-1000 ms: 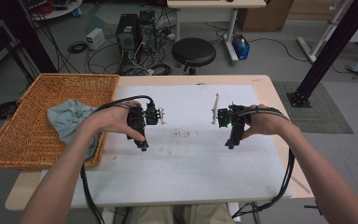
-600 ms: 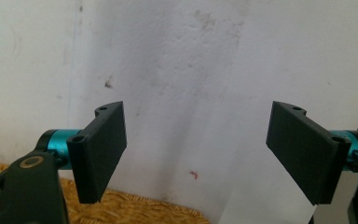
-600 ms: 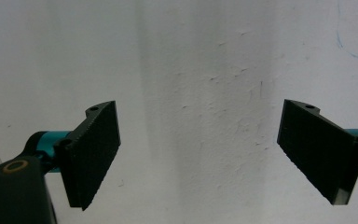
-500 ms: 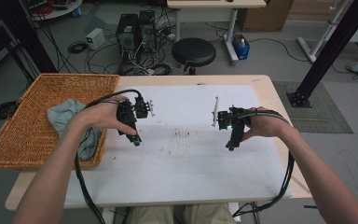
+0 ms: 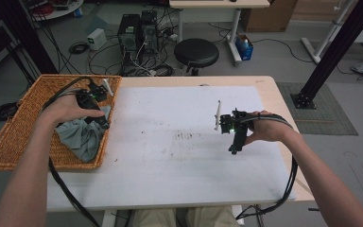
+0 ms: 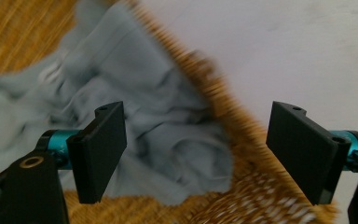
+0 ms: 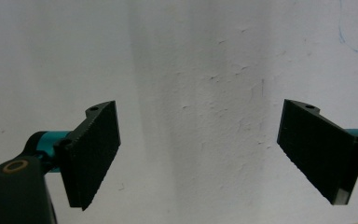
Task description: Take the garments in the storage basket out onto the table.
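White sheet (image 5: 184, 156) covers the wooden table (image 5: 269, 90); cables (image 5: 75, 47) litter the floor.

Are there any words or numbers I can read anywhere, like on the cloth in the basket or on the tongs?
No text here can be read.
Crumpled grey-blue cloth in the woven wicker basket: a pale printed mark near its upper left in the left gripper view, too blurred to read.
White paper-covered table top: faint smudges and a thin blue pen curve, not letters.
Left tongs and right tongs: plain black pads, no label.
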`<state>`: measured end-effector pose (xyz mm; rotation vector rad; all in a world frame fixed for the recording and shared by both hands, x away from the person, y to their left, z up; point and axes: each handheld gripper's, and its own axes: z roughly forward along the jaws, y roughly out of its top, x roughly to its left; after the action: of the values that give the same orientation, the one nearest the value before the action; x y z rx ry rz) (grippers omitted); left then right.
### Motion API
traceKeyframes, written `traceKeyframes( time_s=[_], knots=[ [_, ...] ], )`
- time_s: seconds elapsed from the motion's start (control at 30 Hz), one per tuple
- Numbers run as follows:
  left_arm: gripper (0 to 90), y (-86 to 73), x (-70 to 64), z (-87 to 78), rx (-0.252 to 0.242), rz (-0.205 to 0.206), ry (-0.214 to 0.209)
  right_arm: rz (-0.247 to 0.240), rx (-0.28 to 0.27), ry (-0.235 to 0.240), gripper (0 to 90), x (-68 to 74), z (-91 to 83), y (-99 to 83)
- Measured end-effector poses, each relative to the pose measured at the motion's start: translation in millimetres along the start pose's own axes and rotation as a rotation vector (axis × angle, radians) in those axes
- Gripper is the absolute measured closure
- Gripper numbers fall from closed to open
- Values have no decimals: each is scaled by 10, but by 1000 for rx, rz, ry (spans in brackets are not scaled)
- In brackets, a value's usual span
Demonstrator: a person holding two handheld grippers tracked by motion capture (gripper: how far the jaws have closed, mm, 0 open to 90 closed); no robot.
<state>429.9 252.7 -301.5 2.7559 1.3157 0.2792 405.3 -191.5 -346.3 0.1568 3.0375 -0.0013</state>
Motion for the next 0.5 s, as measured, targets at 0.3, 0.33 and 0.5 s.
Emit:
traceKeyframes(
  time_s=[0.3, 0.33, 0.5],
  knots=[
    [201, -260, 389, 551, 13, -186, -21, 5, 2, -1, 130, 24, 13, -30],
    [201, -274, 406, 603, 9, -190, -9, 6, 4, -1, 130, 23, 21, -34],
    [125, -333, 548, 802, 3, -232, -24, 15, 14, 2, 131, 9, 47, -48]
  ],
)
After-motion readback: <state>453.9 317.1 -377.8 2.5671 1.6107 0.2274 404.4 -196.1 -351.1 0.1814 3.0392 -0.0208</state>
